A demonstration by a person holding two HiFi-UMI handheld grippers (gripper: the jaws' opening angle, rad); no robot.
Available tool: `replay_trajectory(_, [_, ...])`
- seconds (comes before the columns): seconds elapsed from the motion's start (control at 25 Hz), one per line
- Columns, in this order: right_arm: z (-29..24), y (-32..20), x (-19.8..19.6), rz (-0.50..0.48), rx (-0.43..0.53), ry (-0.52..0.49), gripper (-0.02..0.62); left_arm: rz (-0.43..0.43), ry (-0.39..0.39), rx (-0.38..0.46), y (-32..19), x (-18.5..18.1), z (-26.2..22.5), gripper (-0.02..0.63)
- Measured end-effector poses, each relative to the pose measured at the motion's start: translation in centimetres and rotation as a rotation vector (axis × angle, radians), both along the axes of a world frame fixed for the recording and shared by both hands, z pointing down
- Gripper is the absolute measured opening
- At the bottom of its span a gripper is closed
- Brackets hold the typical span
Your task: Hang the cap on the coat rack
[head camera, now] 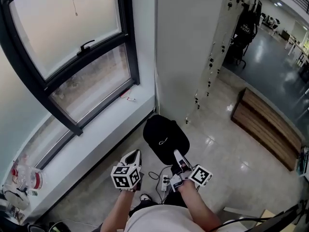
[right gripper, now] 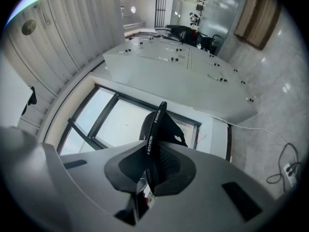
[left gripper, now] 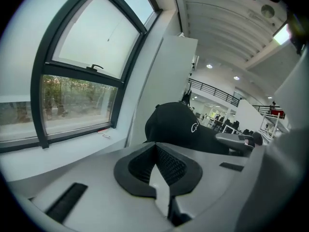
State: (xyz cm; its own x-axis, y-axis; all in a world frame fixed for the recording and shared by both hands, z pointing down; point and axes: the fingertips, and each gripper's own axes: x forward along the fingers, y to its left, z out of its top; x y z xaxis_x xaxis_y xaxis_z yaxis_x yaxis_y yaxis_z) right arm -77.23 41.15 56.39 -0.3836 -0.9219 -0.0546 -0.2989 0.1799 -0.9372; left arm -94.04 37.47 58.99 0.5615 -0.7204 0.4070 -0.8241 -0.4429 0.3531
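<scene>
Left side is pretty much boxed in by the big black-framed window and the long white sill ledge under it. The white wall corner sits dead ahead on the far side, with the round black fabric cap hanging right in front of it. The open room is to the right, glossy grey tile floor out to the low wooden bench. A white power strip with cables clutters the near floor.

Black matt cloth cap with woven strap, smooth matt grey plastic shells on left gripper and right gripper, ribbed black pads, glossy reflective floor, wood-grain bench, dark matt window frame, frosted glass
</scene>
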Motion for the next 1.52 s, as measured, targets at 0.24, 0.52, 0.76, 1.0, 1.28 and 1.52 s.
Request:
replay_trajectory(0.24, [-1.0,0.4,8.8,0.131,0.03,0.012,0.02,0.122,0.002,0.03,-1.5,8.9,-1.2,0.003])
replay_trajectory(0.52, [-1.7,1.3,18.8,0.273,0.047,0.0,0.019,0.26,0.002,0.051,-2.3,19.9,-2.3,0.003])
replay_trajectory(0.76, [-1.7,1.7,26.4,0.365,0.071,-0.016,0.02,0.366,-0.006,0.066,-2.9,28.7,-2.7,0.003])
replay_trajectory(1.0, [-1.1,3.7,34.6,0.472,0.068,-0.023,0.018,0.464,-0.016,0.072,-2.7,37.8,-2.7,0.003])
replay_trajectory(1.28, [-0.8,7.0,43.3,0.583,0.07,-0.007,0.02,0.561,-0.021,0.09,-1.5,46.9,-3.3,0.003])
replay_trajectory(1.52, [-1.1,8.7,47.5,0.626,0.079,-0.021,0.02,0.598,-0.021,0.104,-0.1,50.9,-3.9,0.003])
